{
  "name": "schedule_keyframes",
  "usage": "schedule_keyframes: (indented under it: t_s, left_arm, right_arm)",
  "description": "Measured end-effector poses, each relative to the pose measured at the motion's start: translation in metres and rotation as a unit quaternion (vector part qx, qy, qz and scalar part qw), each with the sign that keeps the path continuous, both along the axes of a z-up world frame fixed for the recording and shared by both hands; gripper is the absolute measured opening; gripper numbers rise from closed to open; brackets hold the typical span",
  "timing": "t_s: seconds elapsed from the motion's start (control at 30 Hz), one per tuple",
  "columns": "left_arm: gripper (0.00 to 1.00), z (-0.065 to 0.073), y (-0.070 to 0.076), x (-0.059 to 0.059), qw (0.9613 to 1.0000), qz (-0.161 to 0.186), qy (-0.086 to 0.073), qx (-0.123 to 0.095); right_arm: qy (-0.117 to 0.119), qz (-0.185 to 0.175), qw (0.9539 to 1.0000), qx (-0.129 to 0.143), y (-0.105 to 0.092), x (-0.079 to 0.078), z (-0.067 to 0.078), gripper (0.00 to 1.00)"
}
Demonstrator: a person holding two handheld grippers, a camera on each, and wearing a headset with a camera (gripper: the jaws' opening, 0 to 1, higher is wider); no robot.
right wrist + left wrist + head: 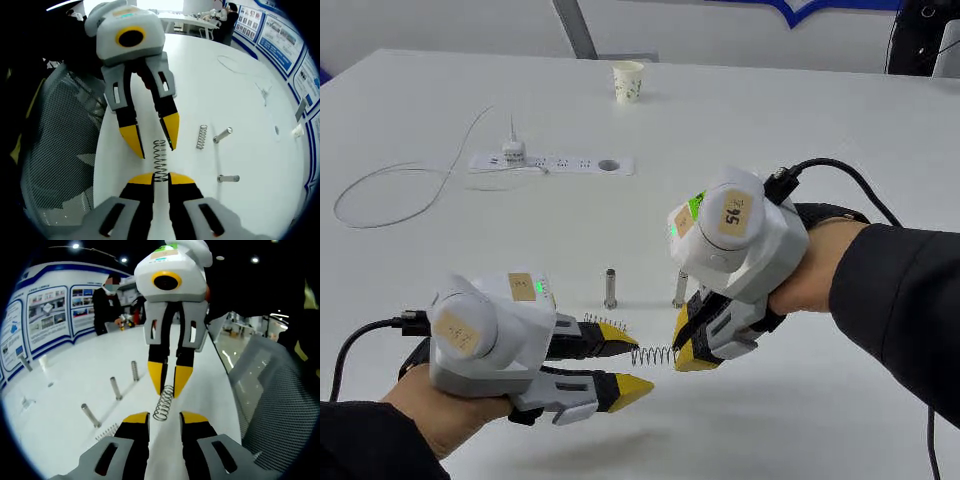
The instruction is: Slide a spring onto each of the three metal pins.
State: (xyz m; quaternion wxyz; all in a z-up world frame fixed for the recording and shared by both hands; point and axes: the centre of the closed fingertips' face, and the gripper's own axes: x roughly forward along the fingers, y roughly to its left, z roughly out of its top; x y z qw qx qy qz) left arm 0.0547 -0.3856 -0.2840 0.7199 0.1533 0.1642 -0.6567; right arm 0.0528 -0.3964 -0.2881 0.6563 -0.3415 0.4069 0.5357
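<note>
Head view: a thin coiled steel spring (653, 354) hangs level over the white bench (520, 230), one end pinched in the right gripper (685, 352) fingers; left gripper view: the left gripper (165, 417) fingers stand apart, the spring's free end near their tips; right gripper view: fingers clamped on the coil.

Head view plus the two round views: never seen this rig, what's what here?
There is no robot. A person holds the left hand-held gripper and the right hand-held gripper. The head view comes from a headset camera looking down at the white table. Each round view comes from a camera riding on one gripper, looking along its jaws.

The right one pinches one end of a spring. The left one is open, its jaws either side of the other end.

Three metal pins stand on the table, and a loose spring lies near them. Farther back are a paper cup and a power strip.
</note>
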Motion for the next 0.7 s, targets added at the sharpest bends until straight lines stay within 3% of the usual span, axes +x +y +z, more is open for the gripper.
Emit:
schedule_keyframes:
  t_s: [0.37,0.7]
  left_arm:
    - [0.13,0.0022,-0.0014,-0.003,0.9999,-0.008,-0.007,-0.004]
    - [0.11,0.0036,-0.0025,-0.0058,0.9998,-0.015,-0.007,-0.007]
  right_arm:
    - [-0.001,0.016,0.9999,-0.001,0.0028,-0.0054,0.0002,0.11]
    - [-0.003,0.021,0.9998,-0.001,0.0016,-0.0075,0.0006,0.12]
